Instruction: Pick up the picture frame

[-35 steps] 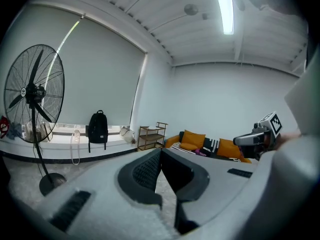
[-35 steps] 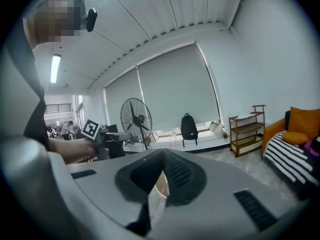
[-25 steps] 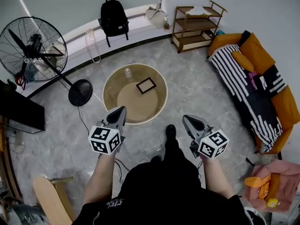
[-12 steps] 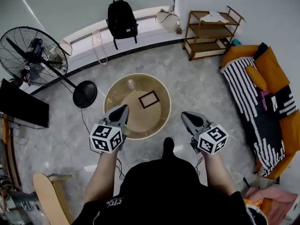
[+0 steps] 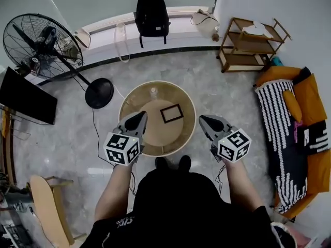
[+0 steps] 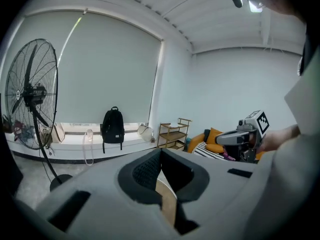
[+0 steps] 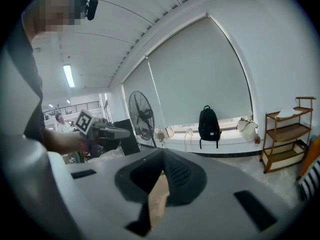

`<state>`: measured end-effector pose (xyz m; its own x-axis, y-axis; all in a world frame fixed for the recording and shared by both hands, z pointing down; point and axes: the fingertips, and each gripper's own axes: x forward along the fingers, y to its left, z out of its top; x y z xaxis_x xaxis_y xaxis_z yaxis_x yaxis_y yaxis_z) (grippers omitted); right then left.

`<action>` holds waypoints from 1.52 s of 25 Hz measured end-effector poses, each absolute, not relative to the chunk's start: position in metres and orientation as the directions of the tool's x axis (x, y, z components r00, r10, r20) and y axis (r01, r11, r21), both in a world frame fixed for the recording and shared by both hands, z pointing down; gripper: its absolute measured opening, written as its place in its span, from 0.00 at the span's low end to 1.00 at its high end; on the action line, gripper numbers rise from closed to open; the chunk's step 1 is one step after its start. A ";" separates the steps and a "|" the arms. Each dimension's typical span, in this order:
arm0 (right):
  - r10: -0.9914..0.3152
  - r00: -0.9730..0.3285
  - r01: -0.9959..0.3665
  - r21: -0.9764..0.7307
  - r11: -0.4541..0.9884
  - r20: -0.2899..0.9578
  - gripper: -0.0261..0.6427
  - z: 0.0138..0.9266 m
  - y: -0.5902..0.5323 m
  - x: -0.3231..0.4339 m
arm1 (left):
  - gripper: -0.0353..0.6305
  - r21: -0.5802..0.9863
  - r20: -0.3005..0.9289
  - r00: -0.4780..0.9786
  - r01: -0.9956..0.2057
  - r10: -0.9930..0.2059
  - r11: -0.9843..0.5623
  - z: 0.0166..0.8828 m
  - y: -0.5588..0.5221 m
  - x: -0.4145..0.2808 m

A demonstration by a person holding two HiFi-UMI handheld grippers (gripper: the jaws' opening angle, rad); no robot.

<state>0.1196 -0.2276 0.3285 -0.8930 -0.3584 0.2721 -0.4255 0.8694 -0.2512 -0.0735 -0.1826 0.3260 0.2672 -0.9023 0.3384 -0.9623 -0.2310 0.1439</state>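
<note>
A small dark-edged picture frame (image 5: 172, 113) lies flat on a low round wooden table (image 5: 129, 105), right of its middle. My left gripper (image 5: 140, 117) hangs over the table's near left edge, shut and empty. My right gripper (image 5: 203, 120) is just off the table's right rim, also shut with nothing in it. The frame lies between the two tips, apart from both. In the left gripper view the jaws (image 6: 161, 155) meet, and the right gripper (image 6: 246, 135) shows at the right. In the right gripper view the jaws (image 7: 163, 156) are together too. The frame is hidden in both gripper views.
A small clear cup (image 5: 153, 92) stands at the table's far side. A standing fan (image 5: 42, 39) is at the far left, its base (image 5: 99, 93) near the table. A backpack (image 5: 151, 12), wooden shelf (image 5: 251, 45), striped sofa (image 5: 289, 133), dark screen (image 5: 26, 103) and wooden chair (image 5: 47, 211) ring the floor.
The person has walked up to the table: it and the frame have come closer, and the gripper tips now flank the table. Both grippers stay shut.
</note>
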 end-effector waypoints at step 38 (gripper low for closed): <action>0.038 -0.813 -0.192 -0.330 0.924 0.580 0.06 0.518 -0.239 -0.010 | 0.07 0.355 0.530 0.207 -0.935 -0.822 -0.006 0.521 -0.200 -0.145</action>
<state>-0.0099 -0.2390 0.5182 -0.8134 0.0384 0.5804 -0.1916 0.9244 -0.3297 -0.1449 -0.2004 0.5208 0.2066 -0.8223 0.5302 -0.9349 -0.0060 0.3550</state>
